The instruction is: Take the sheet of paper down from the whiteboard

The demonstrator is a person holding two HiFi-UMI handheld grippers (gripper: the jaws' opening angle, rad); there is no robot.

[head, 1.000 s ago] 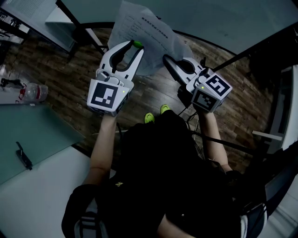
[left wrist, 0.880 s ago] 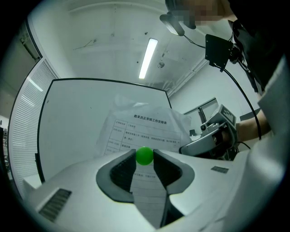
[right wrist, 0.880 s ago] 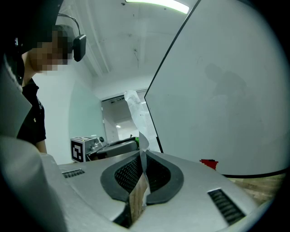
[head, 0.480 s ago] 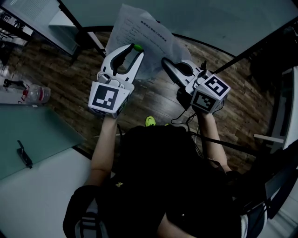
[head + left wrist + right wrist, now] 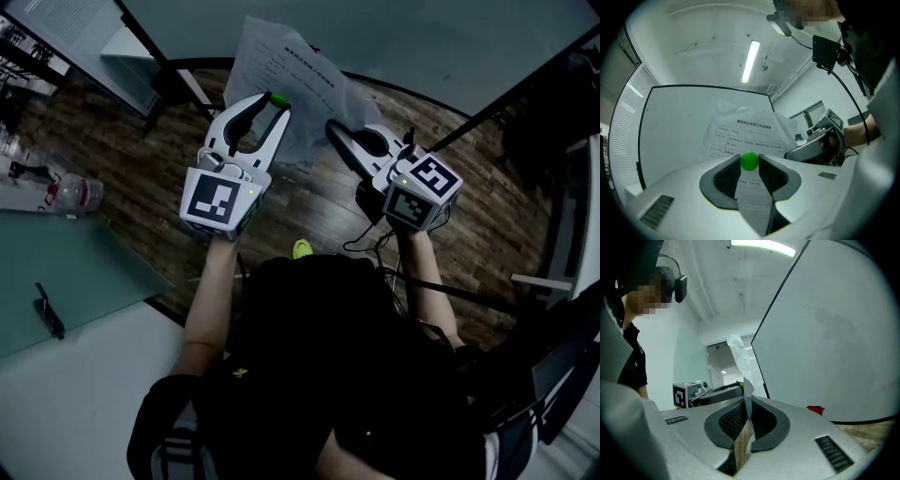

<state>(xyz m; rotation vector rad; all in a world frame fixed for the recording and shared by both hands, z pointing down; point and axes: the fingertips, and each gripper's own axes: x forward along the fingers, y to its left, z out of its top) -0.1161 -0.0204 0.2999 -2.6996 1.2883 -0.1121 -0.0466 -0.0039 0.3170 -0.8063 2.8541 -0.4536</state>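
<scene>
- Sheet of paper [image 5: 292, 75] with printed table lines stands in front of the whiteboard [image 5: 412, 37], its top crumpled. Whether it touches the board I cannot tell.
- The right gripper [image 5: 334, 128] has its jaws nearly together, clamped on the sheet's edge. In the right gripper view the paper [image 5: 737, 350] runs edge-on between the dark pads [image 5: 733, 420] and rises above them.
- The left gripper [image 5: 265, 103] has its jaws narrowed on a small green ball [image 5: 750, 161], which sits between the fingertips and touches both. In the left gripper view the sheet shows behind the ball and through the gap below it.
- The two grippers are side by side, both pointing at the board, with the sheet just past their tips.
- A small red piece [image 5: 815, 409] sits low on the whiteboard, to the right of the right gripper.
- A plastic bottle [image 5: 73, 192] lies to the left, well apart from the grippers, beside the wooden floor [image 5: 309, 202].
</scene>
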